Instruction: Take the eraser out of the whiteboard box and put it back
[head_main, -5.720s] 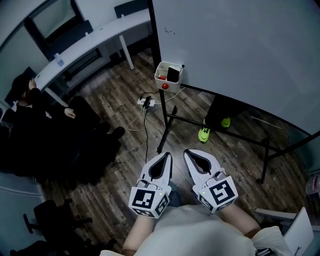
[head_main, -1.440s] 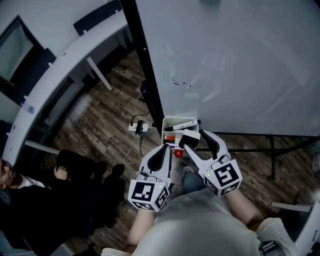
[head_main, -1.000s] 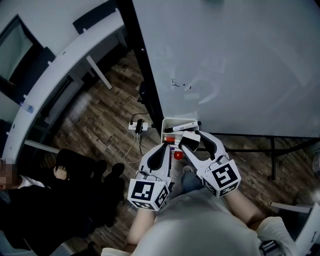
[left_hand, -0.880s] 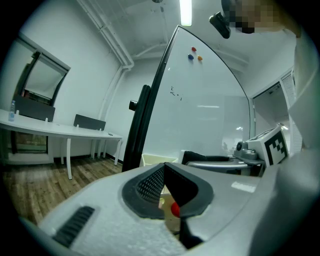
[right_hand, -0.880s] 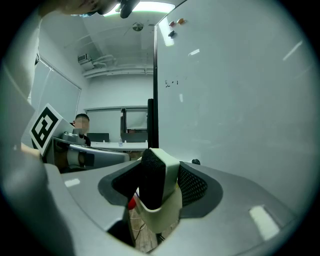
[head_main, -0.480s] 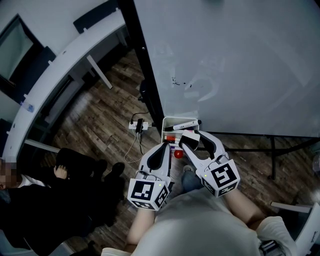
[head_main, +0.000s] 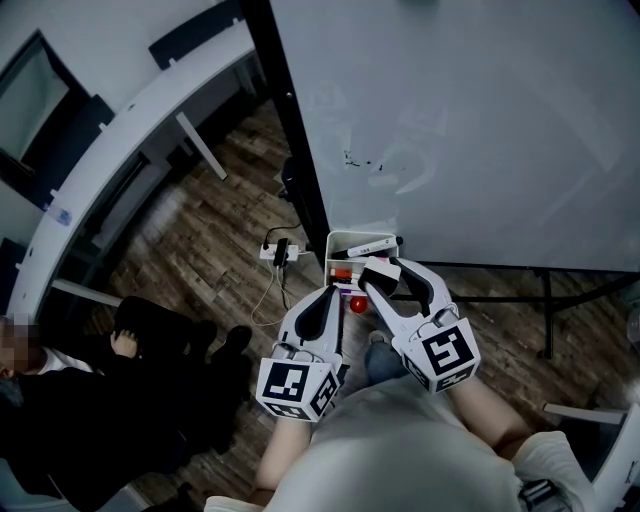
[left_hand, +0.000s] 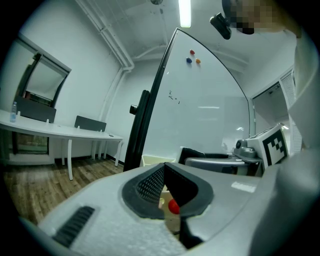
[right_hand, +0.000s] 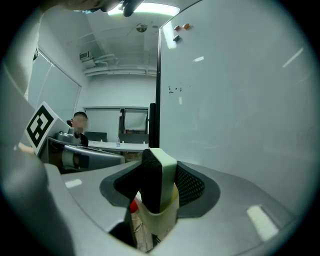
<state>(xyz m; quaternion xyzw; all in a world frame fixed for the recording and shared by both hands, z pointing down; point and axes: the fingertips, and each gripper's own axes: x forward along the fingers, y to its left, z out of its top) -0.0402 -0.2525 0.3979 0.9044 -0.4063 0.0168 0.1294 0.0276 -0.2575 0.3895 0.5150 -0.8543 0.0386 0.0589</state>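
The eraser (right_hand: 159, 180) is a small block with a black felt face and a white back. It stands upright between the 2 closing jaws of the right gripper (head_main: 384, 274), felt face toward the left jaw and white back toward the right jaw, and its top rises above both pads. The whiteboard box (head_main: 330, 250) is a white, open-topped tray lying directly below and just past the jaw tips. The eraser's lower end reaches down to the box's pale rim.
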